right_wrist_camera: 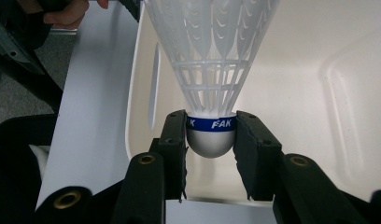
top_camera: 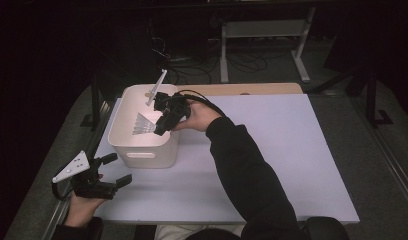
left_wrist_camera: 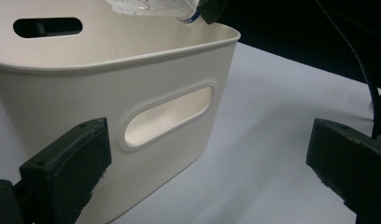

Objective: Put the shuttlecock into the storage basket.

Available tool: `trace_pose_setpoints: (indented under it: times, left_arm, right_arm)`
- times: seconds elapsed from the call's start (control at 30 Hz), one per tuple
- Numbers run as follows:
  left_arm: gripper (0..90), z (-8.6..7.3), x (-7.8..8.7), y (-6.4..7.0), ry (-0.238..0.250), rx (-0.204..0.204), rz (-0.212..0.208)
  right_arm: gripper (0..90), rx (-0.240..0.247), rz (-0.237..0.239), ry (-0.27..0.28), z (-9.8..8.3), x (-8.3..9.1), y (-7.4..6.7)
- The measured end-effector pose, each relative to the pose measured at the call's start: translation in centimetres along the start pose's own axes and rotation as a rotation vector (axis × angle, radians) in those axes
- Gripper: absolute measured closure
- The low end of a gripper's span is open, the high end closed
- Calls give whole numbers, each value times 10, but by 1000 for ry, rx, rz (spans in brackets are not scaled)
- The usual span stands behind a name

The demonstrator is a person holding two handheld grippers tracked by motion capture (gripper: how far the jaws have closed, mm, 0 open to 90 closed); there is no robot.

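Inside white bin (top_camera: 142,150), right tongs (right_wrist_camera: 211,135) clamp shuttlecock (right_wrist_camera: 209,56), left tongs (left_wrist_camera: 202,172) agape beside, contents seemingly none.

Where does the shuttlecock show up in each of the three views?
High view: the shuttlecock is left of centre, above the white bin, held by the right gripper.
Left gripper view: top edge, its skirt over the bin's rim.
Right gripper view: centre, its cork clamped.
Shared landmark: the bin.
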State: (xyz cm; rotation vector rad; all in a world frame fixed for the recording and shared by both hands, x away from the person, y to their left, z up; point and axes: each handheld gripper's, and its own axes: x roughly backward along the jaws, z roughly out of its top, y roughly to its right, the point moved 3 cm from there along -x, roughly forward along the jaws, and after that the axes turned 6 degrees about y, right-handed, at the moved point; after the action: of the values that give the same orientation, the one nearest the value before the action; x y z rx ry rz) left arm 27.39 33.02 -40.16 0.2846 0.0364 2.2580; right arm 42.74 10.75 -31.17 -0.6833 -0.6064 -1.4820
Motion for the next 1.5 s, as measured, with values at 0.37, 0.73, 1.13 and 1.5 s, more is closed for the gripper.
trace_pose_setpoints:
  times: [0.37,0.73,1.13,1.5]
  left_arm:
    - [0,0,0,0,2,1,-1]
    - [0,0,0,0,1,0,-2]
    - [0,0,0,0,1,1,-2]
    - [0,0,0,0,2,5,1]
  right_arm:
    - [639,-8,17,2,-2,-12,0]
    - [586,-40,36,-1,-5,-17,2]
    - [422,-93,11,53,-8,-1,7]
    - [222,-114,-46,76,-14,14,6]
